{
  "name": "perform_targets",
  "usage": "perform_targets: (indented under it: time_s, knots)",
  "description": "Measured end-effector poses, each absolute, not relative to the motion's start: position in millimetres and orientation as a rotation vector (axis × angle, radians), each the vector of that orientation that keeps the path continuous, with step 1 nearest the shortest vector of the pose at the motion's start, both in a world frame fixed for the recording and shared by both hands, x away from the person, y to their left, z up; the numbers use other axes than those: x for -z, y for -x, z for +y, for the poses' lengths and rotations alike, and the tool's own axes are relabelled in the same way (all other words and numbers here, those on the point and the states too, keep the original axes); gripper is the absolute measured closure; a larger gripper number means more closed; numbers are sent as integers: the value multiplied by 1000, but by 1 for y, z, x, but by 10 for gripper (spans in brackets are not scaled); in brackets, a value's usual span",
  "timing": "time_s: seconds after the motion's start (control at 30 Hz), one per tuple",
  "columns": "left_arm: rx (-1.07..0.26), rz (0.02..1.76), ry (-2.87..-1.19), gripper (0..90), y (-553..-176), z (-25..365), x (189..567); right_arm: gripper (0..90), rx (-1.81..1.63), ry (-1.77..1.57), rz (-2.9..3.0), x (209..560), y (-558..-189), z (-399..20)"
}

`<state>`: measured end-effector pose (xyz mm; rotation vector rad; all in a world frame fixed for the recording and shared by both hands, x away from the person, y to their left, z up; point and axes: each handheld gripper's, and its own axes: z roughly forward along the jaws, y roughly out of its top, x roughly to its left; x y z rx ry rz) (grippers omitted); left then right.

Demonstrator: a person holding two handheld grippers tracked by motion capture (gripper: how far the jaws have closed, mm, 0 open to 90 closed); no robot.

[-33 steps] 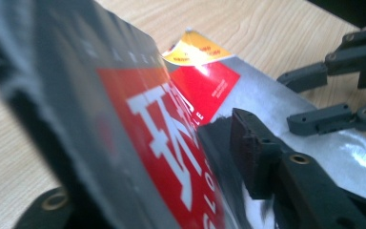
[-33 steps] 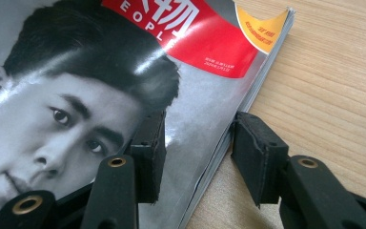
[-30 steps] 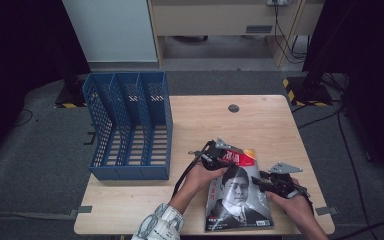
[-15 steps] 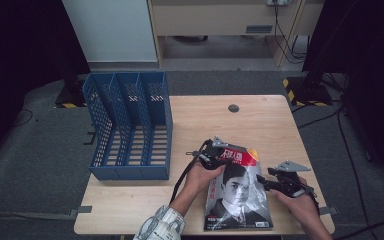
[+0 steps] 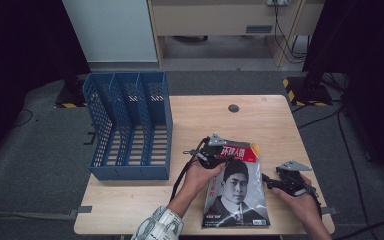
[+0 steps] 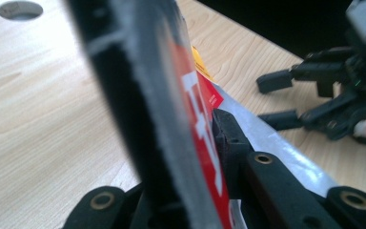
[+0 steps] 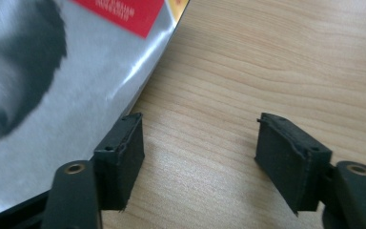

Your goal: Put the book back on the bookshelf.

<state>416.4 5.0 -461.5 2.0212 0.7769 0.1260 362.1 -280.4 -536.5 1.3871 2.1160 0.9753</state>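
A magazine point(image 5: 237, 192) with a portrait cover and a red title band lies on the wooden table point(image 5: 205, 120) near its front edge. My left gripper point(image 5: 219, 151) is shut on the magazine's top left corner. In the left gripper view the red cover edge point(image 6: 205, 129) is pinched between the jaws. My right gripper point(image 5: 274, 183) sits on the table just off the magazine's right edge. It is open and its jaws have just been opening. In the right gripper view point(image 7: 202, 148) only bare wood shows between the pads, with the cover point(image 7: 52, 95) beside the left pad.
A blue mesh file rack point(image 5: 130, 125) with three slots lies on the table's left part. A round cable hole point(image 5: 233, 108) sits near the far edge. Pale cabinets point(image 5: 220, 20) stand behind the table, with black stands and cables at the right.
The right gripper's jaws have spread and now stand beside the magazine's right edge. The left gripper stays clamped at the top corner. Neither hand has shifted much.
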Motion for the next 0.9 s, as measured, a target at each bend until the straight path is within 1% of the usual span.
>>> perform_targets:
  time_s: [0.17, 0.4, 0.67, 0.9]
  knots:
    - [-122, 766, -2012, 837, -417, 6, 455, 287, -964, -1363, 2129, 537, -362, -278]
    - [-112, 758, -1997, 850, -418, 5, 445, 267, -960, -1363, 2134, 537, -362, -277]
    - [-133, 728, -1977, 863, -418, 7, 428, 267, -961, -1356, 2140, 537, -362, -277]
    - [-127, 742, -1964, 864, -421, 11, 424, 267, -962, -1348, 2145, 537, -362, -275]
